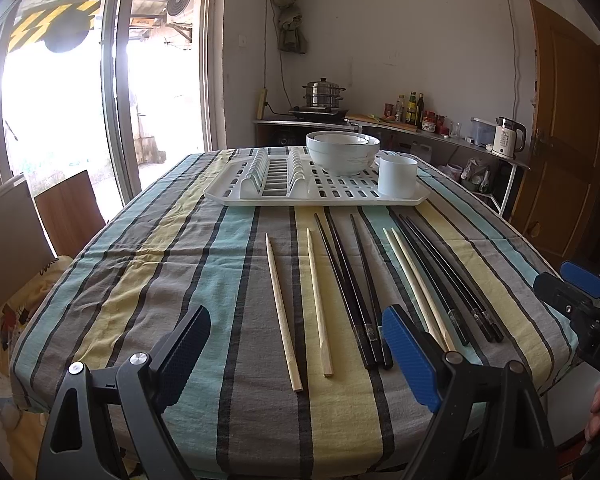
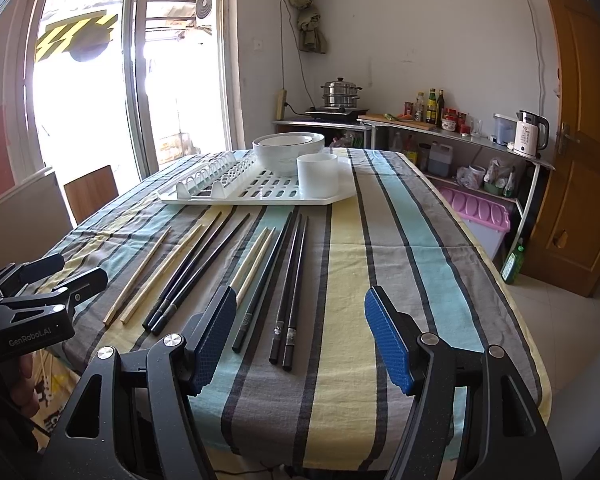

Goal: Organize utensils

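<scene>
Striped surface [image 1: 180,240] carries loose chopsticks [image 1: 356,288] before the rack [image 1: 260,196], whose cup [image 1: 397,175] looks empty: sorting seems unstarted. Left gripper [image 1: 300,360] and right gripper [image 2: 300,340] hover, fingers spread, holding nothing.

left gripper [image 2: 60,280] body: "genrobot.ai"; right gripper [image 1: 572,284]: "da".

the counter [image 1: 180,240], covered by a striped cloth [image 1: 236,420], carries a white rack [image 1: 320,196] at its far end and, nearer, light chopsticks [image 1: 283,312] and black chopsticks [image 1: 350,292] lying loose side by side.
</scene>
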Available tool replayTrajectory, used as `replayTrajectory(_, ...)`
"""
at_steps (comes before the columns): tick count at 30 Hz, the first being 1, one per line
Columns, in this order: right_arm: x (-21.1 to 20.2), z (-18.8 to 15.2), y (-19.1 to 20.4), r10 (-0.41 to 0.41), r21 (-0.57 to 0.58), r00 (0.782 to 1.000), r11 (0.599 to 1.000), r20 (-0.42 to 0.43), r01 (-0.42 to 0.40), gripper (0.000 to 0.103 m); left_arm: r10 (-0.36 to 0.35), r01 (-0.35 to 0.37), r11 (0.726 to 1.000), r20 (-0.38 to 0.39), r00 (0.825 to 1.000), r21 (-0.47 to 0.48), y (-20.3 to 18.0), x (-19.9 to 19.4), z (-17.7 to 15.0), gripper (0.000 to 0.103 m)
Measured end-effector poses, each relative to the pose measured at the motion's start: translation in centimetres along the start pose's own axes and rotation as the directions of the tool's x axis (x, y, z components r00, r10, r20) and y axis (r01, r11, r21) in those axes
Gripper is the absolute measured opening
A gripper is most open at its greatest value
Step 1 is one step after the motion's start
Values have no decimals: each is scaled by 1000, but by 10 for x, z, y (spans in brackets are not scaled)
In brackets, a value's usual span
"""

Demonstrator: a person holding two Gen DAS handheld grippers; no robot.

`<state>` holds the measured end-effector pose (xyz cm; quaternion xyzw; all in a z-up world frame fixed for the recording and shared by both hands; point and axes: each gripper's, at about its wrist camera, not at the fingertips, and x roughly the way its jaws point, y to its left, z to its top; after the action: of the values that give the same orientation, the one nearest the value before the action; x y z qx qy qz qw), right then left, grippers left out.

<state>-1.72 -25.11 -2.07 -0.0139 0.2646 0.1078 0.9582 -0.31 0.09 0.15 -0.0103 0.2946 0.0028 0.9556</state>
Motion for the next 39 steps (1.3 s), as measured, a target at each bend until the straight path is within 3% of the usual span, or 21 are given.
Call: replayTrajectory(39, -1, 1, 1, 1, 3, 1000, 1000, 0, -1, 67, -3, 3, 1000, 2, 1000, 1, 1, -3, 2, 88)
